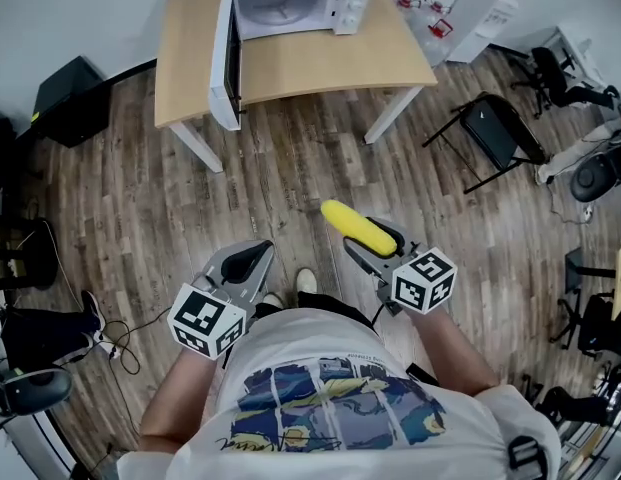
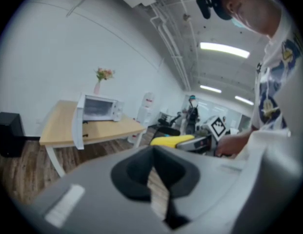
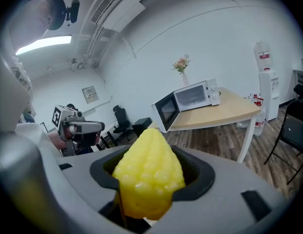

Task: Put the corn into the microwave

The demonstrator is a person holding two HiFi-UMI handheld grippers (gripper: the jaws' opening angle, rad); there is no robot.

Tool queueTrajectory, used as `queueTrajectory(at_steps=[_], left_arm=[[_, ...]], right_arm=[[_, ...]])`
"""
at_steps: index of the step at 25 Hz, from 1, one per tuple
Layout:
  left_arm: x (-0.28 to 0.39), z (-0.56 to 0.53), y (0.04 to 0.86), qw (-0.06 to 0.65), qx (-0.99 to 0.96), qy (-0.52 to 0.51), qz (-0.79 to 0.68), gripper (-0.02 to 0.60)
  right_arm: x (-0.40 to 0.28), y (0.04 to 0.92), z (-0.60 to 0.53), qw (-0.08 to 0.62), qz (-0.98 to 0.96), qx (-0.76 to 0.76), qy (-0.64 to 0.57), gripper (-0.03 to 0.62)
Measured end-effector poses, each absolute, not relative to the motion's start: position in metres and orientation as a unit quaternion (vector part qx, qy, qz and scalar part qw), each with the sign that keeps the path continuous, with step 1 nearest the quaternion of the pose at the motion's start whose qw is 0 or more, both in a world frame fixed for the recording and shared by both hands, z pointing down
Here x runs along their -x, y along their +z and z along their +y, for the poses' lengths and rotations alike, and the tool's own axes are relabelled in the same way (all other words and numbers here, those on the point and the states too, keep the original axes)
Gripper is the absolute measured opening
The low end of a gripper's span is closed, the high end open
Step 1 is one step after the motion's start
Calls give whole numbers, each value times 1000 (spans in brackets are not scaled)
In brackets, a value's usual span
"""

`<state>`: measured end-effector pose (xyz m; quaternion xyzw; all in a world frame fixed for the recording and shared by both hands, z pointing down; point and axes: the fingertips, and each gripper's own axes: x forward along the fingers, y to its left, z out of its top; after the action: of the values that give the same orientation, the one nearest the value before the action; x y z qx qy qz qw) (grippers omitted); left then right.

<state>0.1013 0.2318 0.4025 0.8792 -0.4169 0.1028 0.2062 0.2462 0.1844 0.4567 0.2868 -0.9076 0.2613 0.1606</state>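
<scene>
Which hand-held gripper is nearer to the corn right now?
Right. The right hand-held gripper is shut on the corn, which sticks out ahead of it. The left hand-held gripper is empty, off to the corn's left.

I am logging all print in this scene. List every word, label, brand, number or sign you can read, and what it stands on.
No text can be read.
T-shirt: script under the picture, too blurred.
Microwave: no legible brand.
Wall plaque: blurred.
Red label on the white dispenser: too small.
Left marker cube and right marker cube: square patterns only, no letters.
</scene>
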Motion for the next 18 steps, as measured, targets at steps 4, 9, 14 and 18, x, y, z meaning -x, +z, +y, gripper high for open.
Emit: queueTrajectory(at_steps=[4,9,14,18], left_arm=[[-101,202,386,187,-879,98,-427,9],[-83,171,377,180,-890,106,-406,9],[-36,121,371,157,-902,104,-389,9],[6,82,363,155,-909,90,-376,11]], right_arm=[[-252,455,144,158,-910,-293,248,256],[-239,458,100,163,-907,-304,240,256],[-208,460,43,165,-900,-331,228,256],[-178,458,-1,168,-891,-360,220,256]])
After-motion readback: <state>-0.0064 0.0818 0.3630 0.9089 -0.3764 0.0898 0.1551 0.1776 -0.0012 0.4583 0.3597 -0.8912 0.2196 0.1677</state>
